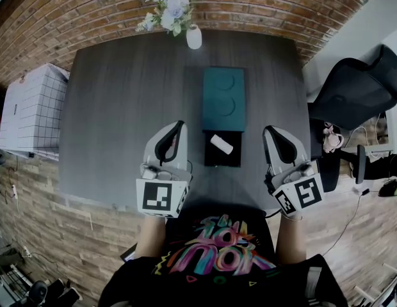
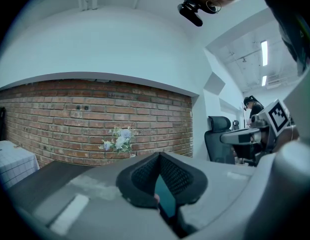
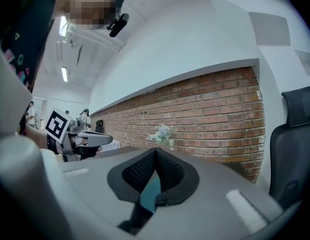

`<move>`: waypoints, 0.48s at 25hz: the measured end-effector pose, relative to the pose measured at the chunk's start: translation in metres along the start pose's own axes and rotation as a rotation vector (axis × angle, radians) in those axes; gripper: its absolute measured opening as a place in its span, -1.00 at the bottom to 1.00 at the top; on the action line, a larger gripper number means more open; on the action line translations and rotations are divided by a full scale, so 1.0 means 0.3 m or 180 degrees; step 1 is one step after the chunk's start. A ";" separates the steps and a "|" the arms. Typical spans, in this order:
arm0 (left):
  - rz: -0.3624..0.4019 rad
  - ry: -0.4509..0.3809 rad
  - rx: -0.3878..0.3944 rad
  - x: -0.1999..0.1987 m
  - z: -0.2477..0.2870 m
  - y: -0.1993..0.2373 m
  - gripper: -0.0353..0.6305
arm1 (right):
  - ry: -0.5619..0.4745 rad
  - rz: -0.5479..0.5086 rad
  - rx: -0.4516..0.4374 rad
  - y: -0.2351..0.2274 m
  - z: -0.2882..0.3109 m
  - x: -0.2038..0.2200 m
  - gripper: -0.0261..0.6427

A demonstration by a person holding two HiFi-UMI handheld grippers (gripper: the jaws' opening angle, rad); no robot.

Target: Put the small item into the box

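Head view, looking steeply down on a dark worktop (image 1: 121, 120) set against a brick wall (image 1: 89, 11). At centre lies an open black box (image 1: 211, 160). The small item (image 1: 221, 144), white and oblong, rests inside it, lying at a slant across the floor of the box. A teal panel (image 1: 224, 100) with two round hollows abuts the box's far edge and extends toward the wall.

The left tool (image 1: 180, 124) hovers just to the left of the box and the right tool (image 1: 269, 128) just to its right. Neither touches the box, and both point away from the person toward the wall. Each carries its marker cube at the near end: the left cube (image 1: 163, 197) and the right cube (image 1: 301, 194).

In the left gripper view the black ribbed pads (image 2: 145, 174) meet at their tips, so the jaws are closed with nothing between them. A sliver of teal shows only through the gap lower down. The right gripper view shows the same state — pads (image 3: 140, 171) together at the tips, nothing held.

At the far edge of the worktop stands a white vase (image 1: 194, 37) of pale flowers (image 1: 168, 10). A white grid-patterned unit (image 1: 32, 107) stands off the worktop's left side — a black office chair (image 1: 355, 88) off its right.
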State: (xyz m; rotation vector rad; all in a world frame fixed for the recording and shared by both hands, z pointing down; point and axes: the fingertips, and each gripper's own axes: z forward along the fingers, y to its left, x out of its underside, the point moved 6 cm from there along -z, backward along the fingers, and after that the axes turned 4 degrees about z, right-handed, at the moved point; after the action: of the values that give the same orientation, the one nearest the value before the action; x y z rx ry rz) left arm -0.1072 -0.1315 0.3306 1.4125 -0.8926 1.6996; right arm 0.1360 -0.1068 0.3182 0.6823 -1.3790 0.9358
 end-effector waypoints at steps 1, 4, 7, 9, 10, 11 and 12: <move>-0.0006 0.0003 -0.0003 0.000 0.000 0.000 -0.89 | 0.0001 0.0004 -0.0002 0.000 0.000 0.001 -0.92; -0.0035 0.0021 -0.0011 0.002 0.000 0.001 -0.89 | 0.0001 0.0013 -0.0014 0.000 0.002 0.003 -0.92; -0.0032 0.0022 -0.0009 0.004 0.000 0.002 -0.89 | 0.0013 0.0011 -0.0020 0.000 0.005 0.005 -0.92; -0.0033 0.0020 -0.0008 0.003 0.000 0.001 -0.89 | 0.0017 0.0012 -0.0021 0.000 0.004 0.005 -0.92; -0.0033 0.0021 -0.0008 0.003 0.000 0.000 -0.89 | 0.0018 0.0013 -0.0020 -0.001 0.002 0.005 -0.92; -0.0033 0.0022 -0.0006 0.003 0.000 -0.001 -0.89 | 0.0020 0.0013 -0.0019 -0.001 0.001 0.006 -0.92; -0.0034 0.0023 -0.0003 0.004 0.000 -0.002 -0.89 | 0.0021 0.0015 -0.0017 -0.001 0.000 0.007 -0.92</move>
State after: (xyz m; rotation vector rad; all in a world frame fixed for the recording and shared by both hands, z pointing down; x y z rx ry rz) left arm -0.1067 -0.1312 0.3317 1.4073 -0.8805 1.6952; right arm 0.1362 -0.1067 0.3202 0.6716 -1.3774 0.9368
